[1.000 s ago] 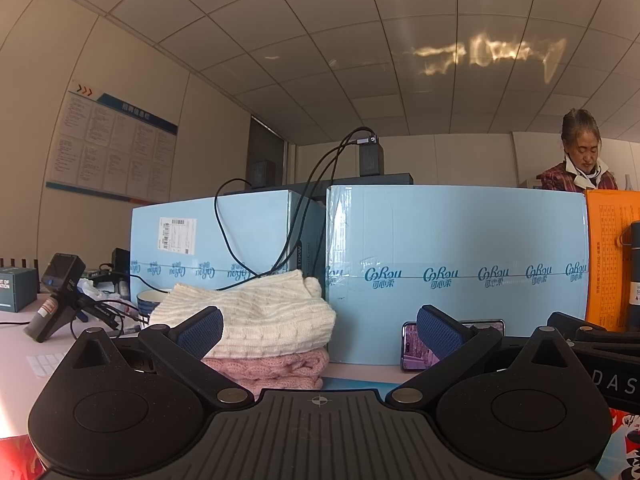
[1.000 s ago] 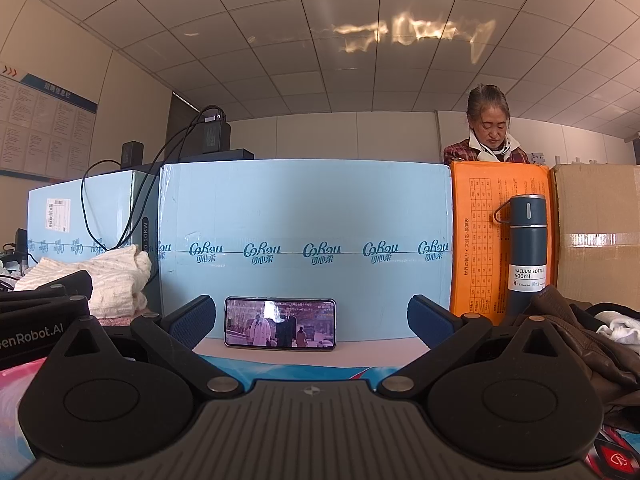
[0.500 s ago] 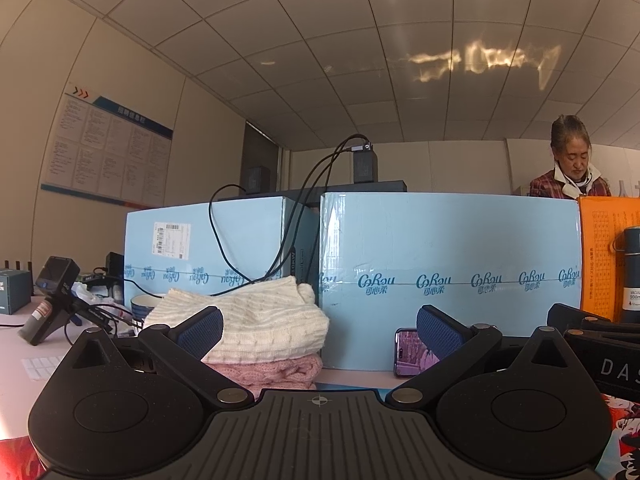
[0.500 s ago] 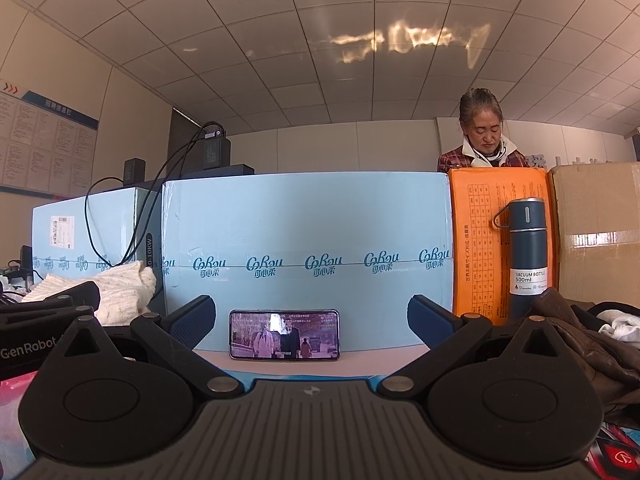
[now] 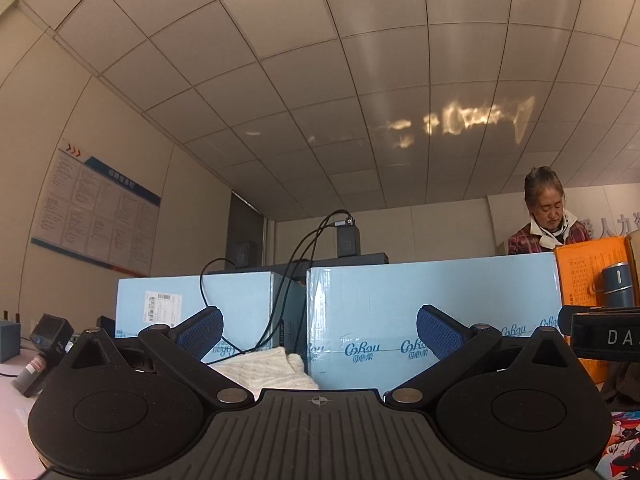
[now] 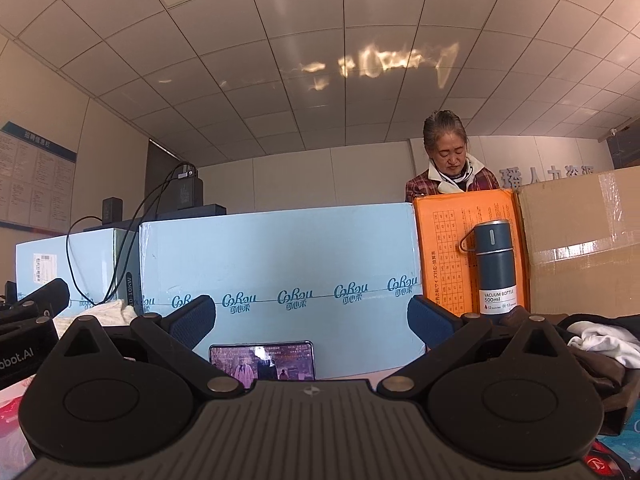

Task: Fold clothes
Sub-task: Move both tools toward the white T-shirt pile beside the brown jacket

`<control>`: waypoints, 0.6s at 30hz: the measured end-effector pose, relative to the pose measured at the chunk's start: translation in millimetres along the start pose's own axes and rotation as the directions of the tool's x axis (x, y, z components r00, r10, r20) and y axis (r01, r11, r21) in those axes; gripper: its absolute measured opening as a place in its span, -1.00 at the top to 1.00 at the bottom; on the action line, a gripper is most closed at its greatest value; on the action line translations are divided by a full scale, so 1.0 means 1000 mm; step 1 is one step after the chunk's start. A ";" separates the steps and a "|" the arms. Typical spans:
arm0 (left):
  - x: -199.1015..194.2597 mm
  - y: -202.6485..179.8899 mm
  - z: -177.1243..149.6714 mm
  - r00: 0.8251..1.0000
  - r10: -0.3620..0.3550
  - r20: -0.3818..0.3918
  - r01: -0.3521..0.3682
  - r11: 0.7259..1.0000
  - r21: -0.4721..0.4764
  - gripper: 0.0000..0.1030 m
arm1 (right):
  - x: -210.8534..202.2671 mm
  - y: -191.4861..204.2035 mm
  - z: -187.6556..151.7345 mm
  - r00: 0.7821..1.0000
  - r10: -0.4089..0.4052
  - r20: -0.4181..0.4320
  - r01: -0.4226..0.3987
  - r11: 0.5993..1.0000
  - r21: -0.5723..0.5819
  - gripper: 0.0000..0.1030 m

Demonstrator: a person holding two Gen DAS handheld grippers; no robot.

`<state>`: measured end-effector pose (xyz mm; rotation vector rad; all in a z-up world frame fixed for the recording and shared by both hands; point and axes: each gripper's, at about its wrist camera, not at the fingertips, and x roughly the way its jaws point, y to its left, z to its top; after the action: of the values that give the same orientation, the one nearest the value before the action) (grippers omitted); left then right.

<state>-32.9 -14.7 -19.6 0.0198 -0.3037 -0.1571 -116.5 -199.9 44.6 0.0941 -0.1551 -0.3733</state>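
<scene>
Both views are dim and even, with a warm, wavering patch of reflected light [image 5: 460, 120] on the ceiling [image 6: 280, 20] above the pale blue boxes [image 6: 280, 256]. Beneath those boxes the black tongs sit in deep shade, detail mostly lost. Fisheye bending curves the ceiling grid and darkens the corners. The phone screen [image 6: 262, 364] below the boxes glows faintly.

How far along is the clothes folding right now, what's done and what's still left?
Done: a folded cream knit sits by the blue boxes. In hand: nothing; the left gripper and right gripper are both open and empty. Left: a loose heap of dark and white clothes on the right remains unfolded.
</scene>
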 end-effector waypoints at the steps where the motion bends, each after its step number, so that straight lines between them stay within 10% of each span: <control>1: -0.001 -0.001 0.002 1.000 -0.004 -0.003 0.004 1.000 0.008 -1.00 | -0.003 -0.003 0.001 1.000 -0.006 -0.002 0.006 1.000 -0.001 -1.00; 8: 0.009 -0.003 0.011 0.968 -0.222 -0.116 0.211 0.972 -0.100 -1.00 | -0.020 -0.038 0.011 0.997 -0.074 -0.020 0.074 0.997 -0.019 -1.00; 14: 0.025 -0.027 0.012 0.867 -0.444 -0.226 0.406 0.893 -0.195 -1.00 | -0.028 -0.089 0.021 0.982 -0.185 -0.026 0.185 0.983 -0.008 -1.00; 18: 0.037 -0.057 0.003 0.749 -0.586 -0.310 0.518 0.809 -0.277 -1.00 | -0.034 -0.132 0.026 0.959 -0.283 -0.025 0.283 0.959 0.009 -1.00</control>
<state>-7.7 -76.7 -8.5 -0.0337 0.1238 -0.7717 -198.9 -311.1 50.3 0.1338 -0.1204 -0.6569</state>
